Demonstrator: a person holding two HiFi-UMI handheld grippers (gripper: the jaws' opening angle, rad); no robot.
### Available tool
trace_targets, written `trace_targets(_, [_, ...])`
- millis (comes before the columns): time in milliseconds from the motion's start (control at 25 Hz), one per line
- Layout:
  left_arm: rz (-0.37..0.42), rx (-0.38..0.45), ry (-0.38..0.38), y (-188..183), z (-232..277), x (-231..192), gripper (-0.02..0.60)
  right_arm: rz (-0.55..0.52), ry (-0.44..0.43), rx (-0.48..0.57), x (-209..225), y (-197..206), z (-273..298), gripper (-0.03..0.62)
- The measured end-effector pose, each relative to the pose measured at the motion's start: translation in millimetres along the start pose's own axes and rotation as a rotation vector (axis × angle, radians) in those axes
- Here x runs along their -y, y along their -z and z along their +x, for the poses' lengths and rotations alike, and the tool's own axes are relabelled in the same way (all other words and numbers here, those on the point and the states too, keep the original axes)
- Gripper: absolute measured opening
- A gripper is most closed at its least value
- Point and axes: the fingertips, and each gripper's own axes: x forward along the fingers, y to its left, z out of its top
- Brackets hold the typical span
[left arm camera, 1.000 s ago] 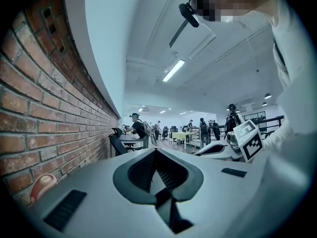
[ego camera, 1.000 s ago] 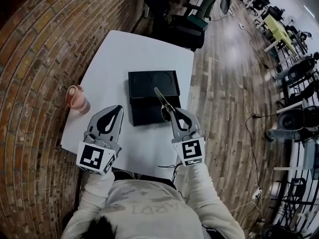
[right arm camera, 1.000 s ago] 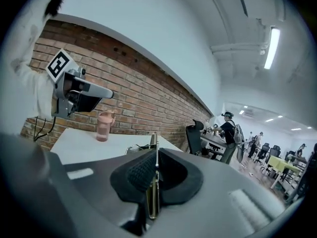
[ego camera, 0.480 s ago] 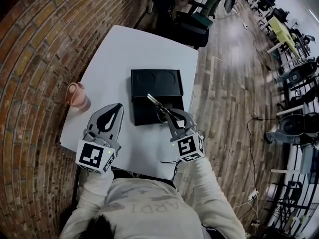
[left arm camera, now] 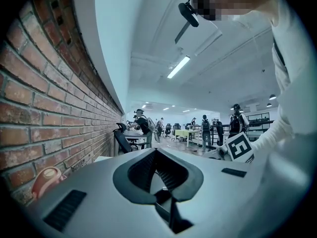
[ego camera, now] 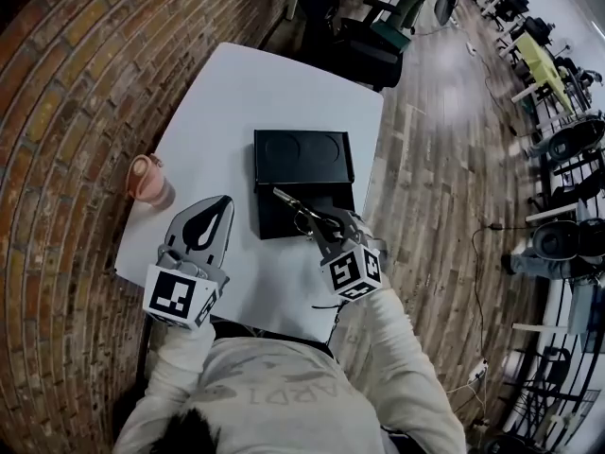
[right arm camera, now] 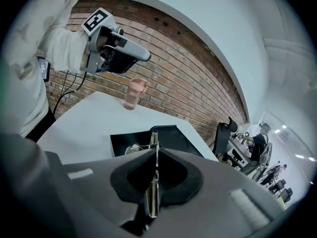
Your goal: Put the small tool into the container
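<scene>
A black container (ego camera: 302,149) lies open on the white table (ego camera: 217,102), its flat lid half farther away and its tray half nearer me. My right gripper (ego camera: 327,223) is shut on the small tool, a pair of scissors (ego camera: 288,202), whose blades point left over the tray half. In the right gripper view the scissors (right arm camera: 154,182) stand edge-on between the jaws, with the container (right arm camera: 171,135) just beyond. My left gripper (ego camera: 223,204) hovers left of the container over the table, shut and holding nothing; its tips (left arm camera: 155,150) meet.
A pink cup (ego camera: 146,180) stands at the table's left edge, by the brick floor. The table's right edge runs close beside my right gripper, with wood floor beyond. A dark chair (ego camera: 354,50) sits past the far edge.
My right gripper has sunk and rolled; the scissors have swung from pointing away to pointing left, low over the container's near half. The left gripper has hardly shifted.
</scene>
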Motion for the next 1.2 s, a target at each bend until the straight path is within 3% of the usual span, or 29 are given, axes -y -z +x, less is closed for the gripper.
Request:
trace_targets(480, [-0.018, -0.018, -0.010, 10.8, 2.3, -12.8, 0.005, -0.082, -0.064, -0.095, -5.4, 22.2, 36.9, 0.014])
trace_targets(1200, [-0.032, -0.045, -0.013, 19.8, 12.0, -32.8, 0.005, -0.099, -0.068, -0.190, -4.8, 50.8, 68.6, 0.017])
